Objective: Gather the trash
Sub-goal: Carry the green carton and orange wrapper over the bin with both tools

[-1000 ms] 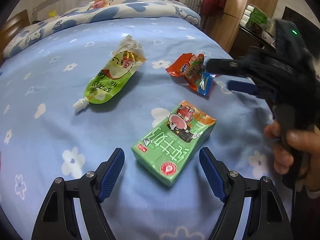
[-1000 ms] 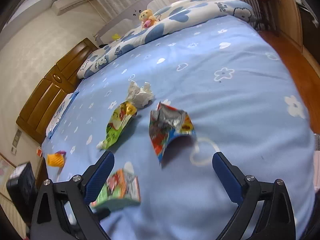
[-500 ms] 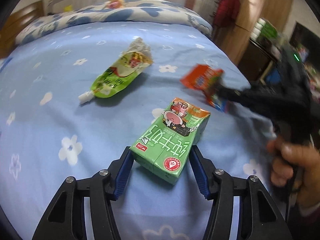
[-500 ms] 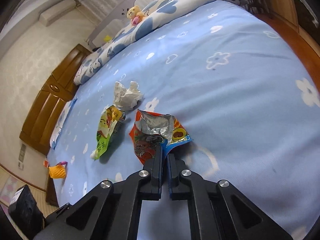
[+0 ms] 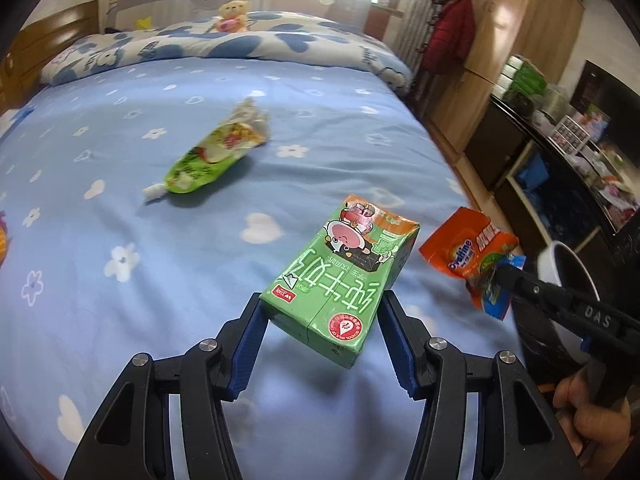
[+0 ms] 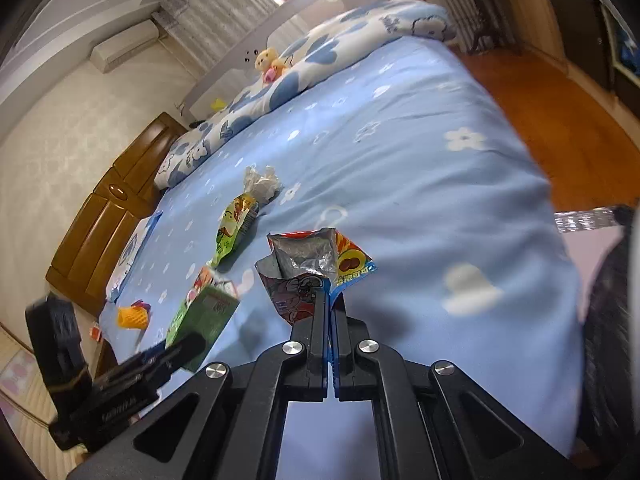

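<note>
From the left wrist, the left gripper pinches a green milk box, lifted above the blue bed. A green pouch lies farther back.

From the right wrist, the right gripper is pressed together on an orange snack wrapper, maybe just off the bed.

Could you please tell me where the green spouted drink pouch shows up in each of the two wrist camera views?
Left wrist view: the green spouted pouch lies on the blue bedsheet, upper left of centre, its white spout pointing lower left.
Right wrist view: it lies left of centre, just below the crumpled paper.
Shared landmark: the yellow teddy bear on the quilt at the headboard.
</note>
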### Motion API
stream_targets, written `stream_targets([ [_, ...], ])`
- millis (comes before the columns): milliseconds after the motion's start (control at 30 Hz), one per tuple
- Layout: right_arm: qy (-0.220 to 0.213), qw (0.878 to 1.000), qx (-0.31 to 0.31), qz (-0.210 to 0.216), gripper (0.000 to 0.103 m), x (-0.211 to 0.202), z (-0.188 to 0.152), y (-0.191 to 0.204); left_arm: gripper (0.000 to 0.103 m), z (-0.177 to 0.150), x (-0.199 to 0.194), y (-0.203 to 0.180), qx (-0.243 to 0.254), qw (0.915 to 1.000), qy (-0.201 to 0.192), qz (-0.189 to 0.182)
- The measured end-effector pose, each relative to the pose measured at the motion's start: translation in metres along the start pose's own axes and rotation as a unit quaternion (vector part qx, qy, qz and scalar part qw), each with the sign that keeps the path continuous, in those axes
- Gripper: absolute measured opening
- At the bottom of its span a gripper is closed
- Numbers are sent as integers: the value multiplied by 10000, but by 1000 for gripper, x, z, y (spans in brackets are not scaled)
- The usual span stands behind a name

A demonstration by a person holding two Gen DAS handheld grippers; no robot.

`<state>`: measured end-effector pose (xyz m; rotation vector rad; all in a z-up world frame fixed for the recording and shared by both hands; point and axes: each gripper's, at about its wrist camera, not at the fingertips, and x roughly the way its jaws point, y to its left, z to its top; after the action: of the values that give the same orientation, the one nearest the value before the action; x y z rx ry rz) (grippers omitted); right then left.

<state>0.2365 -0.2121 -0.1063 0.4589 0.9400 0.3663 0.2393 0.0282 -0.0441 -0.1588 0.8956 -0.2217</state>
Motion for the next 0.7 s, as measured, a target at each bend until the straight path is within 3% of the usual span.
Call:
stream_targets([
  [700,-646,9952,442,-583,1,-111,-46,-56,55,-25,-19,-101,1066,9922,105,-639],
])
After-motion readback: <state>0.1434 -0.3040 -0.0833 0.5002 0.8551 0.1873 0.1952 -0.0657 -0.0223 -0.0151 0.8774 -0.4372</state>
